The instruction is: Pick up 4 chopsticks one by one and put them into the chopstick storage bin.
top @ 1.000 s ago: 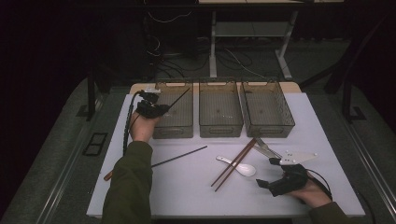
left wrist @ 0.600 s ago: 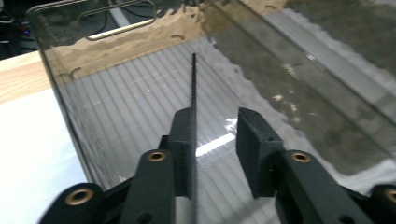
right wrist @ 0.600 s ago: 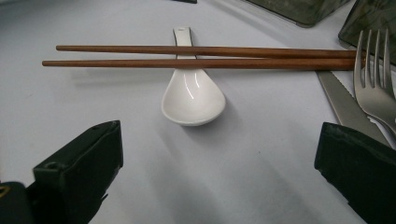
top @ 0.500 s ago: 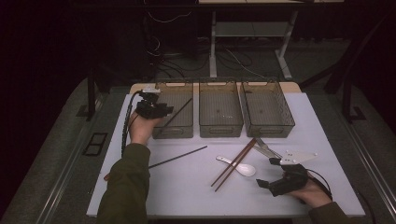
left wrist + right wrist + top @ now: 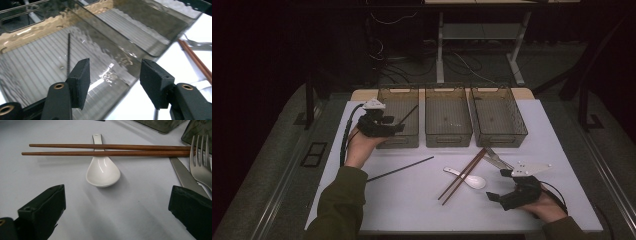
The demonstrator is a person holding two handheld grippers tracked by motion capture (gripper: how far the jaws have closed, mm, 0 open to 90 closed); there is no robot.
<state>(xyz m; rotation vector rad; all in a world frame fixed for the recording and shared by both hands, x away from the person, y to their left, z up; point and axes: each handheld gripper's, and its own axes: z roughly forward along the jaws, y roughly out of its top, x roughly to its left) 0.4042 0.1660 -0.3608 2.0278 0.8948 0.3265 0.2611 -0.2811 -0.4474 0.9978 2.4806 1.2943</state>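
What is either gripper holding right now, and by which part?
Nothing. The left gripper has just been opening, with no thing between its pads; a dark chopstick lies in the left bin. The right gripper is open before the spoon.

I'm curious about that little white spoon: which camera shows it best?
The right gripper view: the white spoon lies close and sharp, its handle under the two brown chopsticks. The high view shows it small, mid-table. The left gripper view looks into a bin instead.

A dim lab or recording room, white table (image 5: pixel 412 210) in the frame's centre, bare desk legs (image 5: pixel 439 55) and loose cables (image 5: pixel 462 62) on grey floor at the top, dark surroundings
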